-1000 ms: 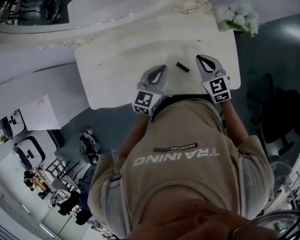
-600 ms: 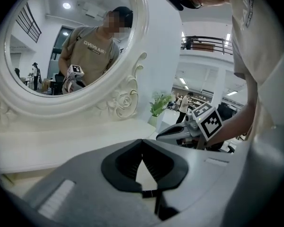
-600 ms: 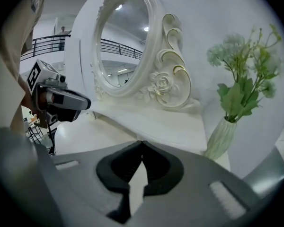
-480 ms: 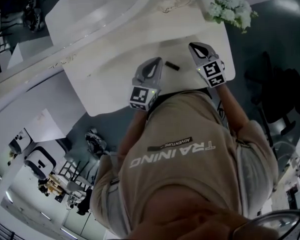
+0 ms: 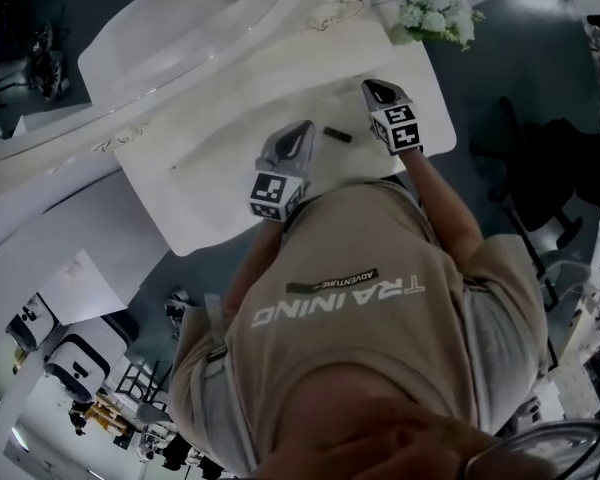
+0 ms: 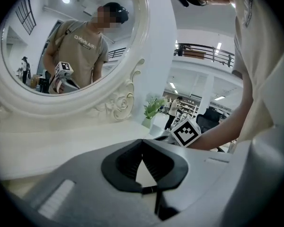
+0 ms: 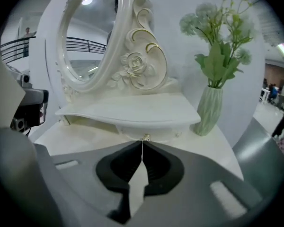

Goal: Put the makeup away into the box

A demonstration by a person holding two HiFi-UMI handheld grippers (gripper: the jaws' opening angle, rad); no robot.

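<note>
The makeup (image 5: 337, 134), a small dark stick, lies flat and slanted on the white table (image 5: 210, 163), upper centre of the frame.

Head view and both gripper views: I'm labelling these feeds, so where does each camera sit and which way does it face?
Head view: on the person's head, facing steeply down at the dressing table; shirt, arms, left gripper and right gripper show.
Left gripper view: on the left gripper, facing the mirror; its shut jaws and the person's forearm show.
Right gripper view: on the right gripper, facing the mirror's base and flower vase; its shut jaws show.
Shared: both gripper views see mirror and vase.
</note>
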